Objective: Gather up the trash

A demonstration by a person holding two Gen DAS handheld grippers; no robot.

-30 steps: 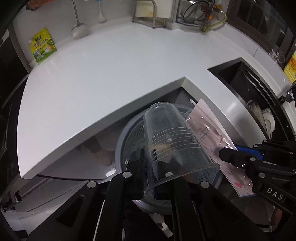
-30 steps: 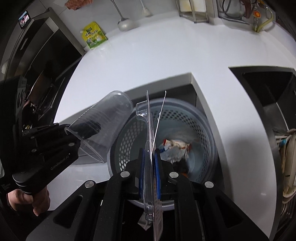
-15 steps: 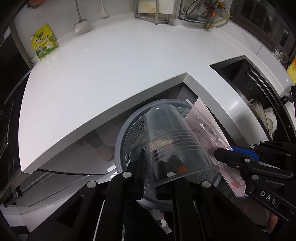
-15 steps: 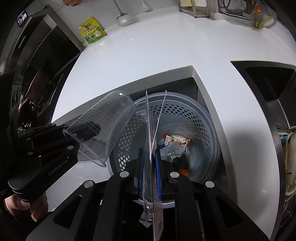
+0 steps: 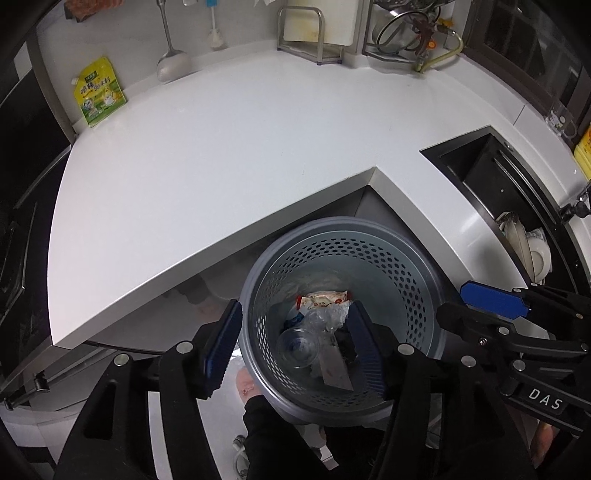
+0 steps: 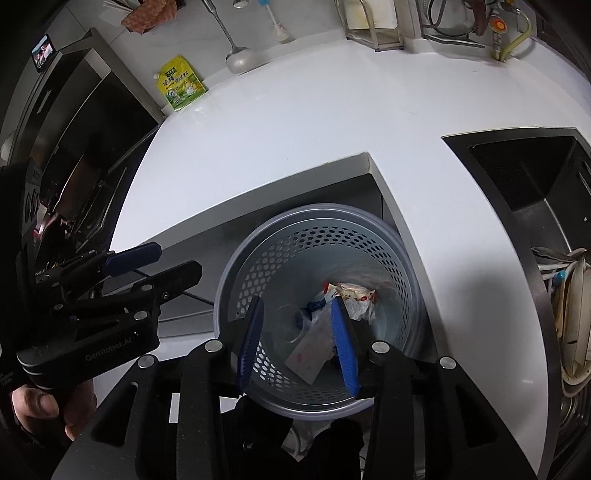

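While both sets of black tongs with blue pads hover above the round grey perforated plastic bin (image 5: 406, 273), the left gripper (image 5: 295, 343) and right gripper (image 6: 299, 339) have just been opening, nothing between their jaws. Below them, in the bin, lie the clear plastic cup (image 5: 297, 347), the flat clear blister pack (image 6: 310, 350) and a crumpled red-and-white wrapper (image 5: 323, 300).

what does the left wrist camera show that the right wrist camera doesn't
Only the left wrist view shows the right gripper from outside, jaws open and empty, plus white dishes in the sink. Only the right wrist view shows the left gripper from outside, the hand holding it, and a reddish cloth on the wall. Both show the grey perforated bin holding the clear plastic cup, and the yellow-green pouch.
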